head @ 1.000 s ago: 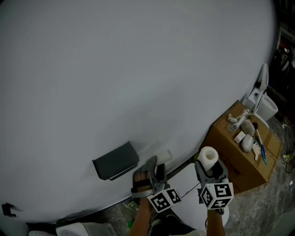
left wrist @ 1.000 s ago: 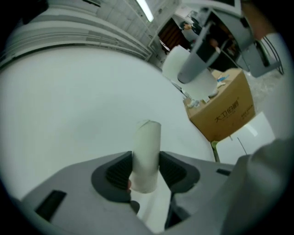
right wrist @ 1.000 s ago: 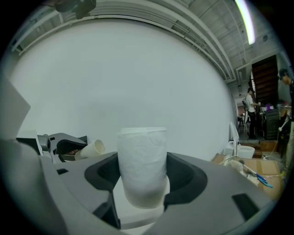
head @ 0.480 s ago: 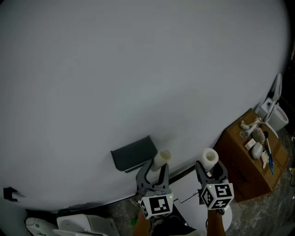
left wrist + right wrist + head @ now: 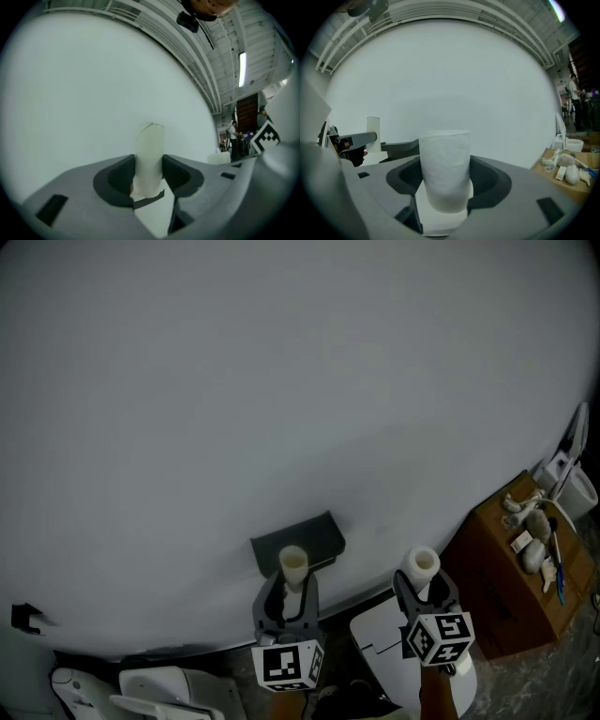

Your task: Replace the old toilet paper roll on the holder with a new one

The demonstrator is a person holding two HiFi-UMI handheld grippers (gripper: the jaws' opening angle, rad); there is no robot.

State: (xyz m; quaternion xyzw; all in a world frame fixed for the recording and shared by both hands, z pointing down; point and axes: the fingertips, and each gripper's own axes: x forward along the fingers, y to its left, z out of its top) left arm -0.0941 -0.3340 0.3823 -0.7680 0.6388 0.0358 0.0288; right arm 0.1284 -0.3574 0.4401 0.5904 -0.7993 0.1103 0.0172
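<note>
One tube [image 5: 293, 564], in the left gripper [image 5: 288, 587], now stands upright.

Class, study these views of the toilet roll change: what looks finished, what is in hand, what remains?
Done: the old cardboard tube is off the holder, clamped upright in the left gripper. In hand: the new roll, gripped by the right gripper. Left: mount the new roll on the holder and discard the tube.
</note>
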